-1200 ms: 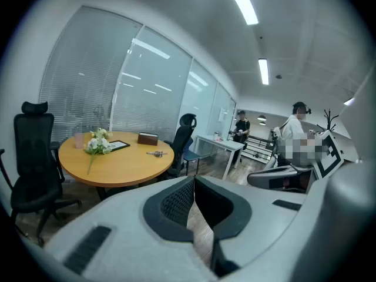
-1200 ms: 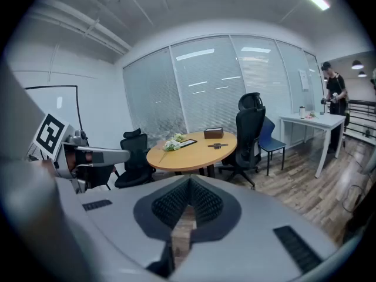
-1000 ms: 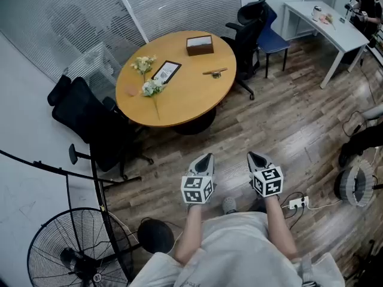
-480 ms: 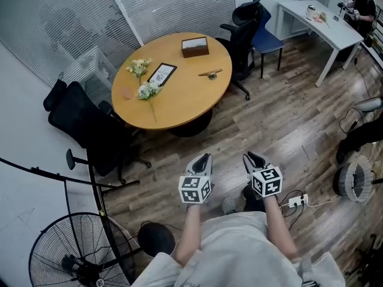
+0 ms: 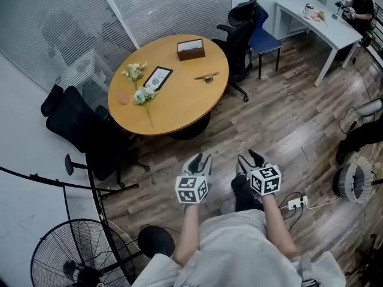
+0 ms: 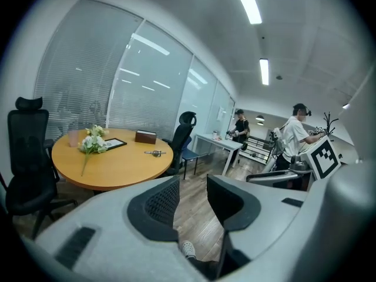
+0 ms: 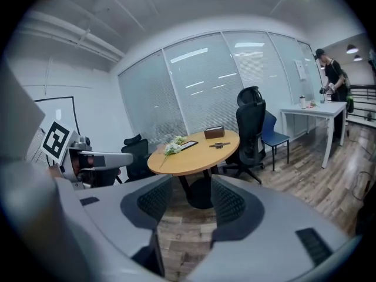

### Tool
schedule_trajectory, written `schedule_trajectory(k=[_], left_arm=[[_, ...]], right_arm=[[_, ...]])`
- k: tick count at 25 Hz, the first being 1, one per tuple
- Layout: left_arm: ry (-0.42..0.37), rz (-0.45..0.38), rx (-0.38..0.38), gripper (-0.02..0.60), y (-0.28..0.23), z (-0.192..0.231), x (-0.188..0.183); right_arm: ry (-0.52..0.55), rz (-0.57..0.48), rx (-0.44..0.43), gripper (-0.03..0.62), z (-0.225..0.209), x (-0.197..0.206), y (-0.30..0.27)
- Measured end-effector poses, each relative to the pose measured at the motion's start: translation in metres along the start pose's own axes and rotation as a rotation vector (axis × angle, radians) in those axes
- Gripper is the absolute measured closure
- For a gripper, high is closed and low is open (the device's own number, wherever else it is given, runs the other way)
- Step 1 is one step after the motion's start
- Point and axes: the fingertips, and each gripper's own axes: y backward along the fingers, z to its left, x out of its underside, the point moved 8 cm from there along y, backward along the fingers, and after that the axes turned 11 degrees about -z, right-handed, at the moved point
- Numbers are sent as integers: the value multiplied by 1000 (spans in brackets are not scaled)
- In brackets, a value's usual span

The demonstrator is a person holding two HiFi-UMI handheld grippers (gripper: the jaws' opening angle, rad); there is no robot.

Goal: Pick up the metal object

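An office with a wood-plank floor and frosted glass walls holds a round wooden tabletop. The metal object lies on the right part of the tabletop, near the edge. It is well apart from the brown box behind it, and from the framed card and white flowers to its left. Black chairs stand at the tabletop's left and far right sides, and a fan stands at the lower left.

The person stands well short of the tabletop, with both grippers side by side in front of the body, pointing toward it. The left gripper has just been opening; its jaws stand wide apart with nothing between them. The right gripper has just been opening too, and it is spread wide and empty.
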Motion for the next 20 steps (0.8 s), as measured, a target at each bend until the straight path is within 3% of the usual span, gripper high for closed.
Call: schedule_trajectory(k=[10,15,20], left_arm=[[35,9,-31,451,-68,26,-15],[61,9,-33,451,-110,35,-19],[76,26,-55,451,-134,45,-11]], right_arm=[[-7,55,-54,395,-37,-18,-62],[-2,62,-41,395,-65,-33,-91],[67,108,-63,395,-82,-36,-119]])
